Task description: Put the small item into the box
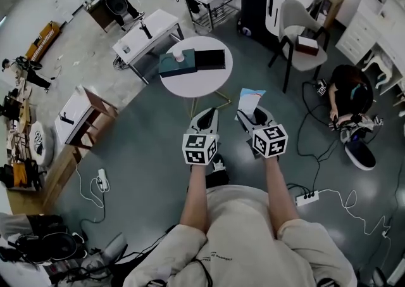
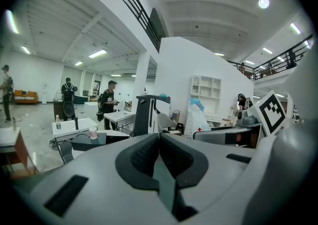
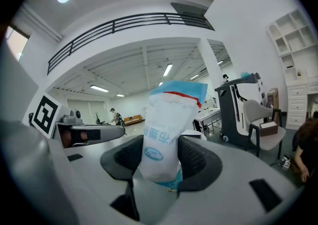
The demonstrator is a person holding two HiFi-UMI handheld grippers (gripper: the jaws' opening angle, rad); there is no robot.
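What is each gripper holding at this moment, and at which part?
The right gripper holds a white and blue packet by its lower end. The left gripper is shut and empty.

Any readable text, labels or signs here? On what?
Nothing quotable.
Blue characters and a blue oval logo on the packet in the right gripper: too blurred to read.
Red cross sign on the white bag: no words.
Print on the shirt: too small to read.
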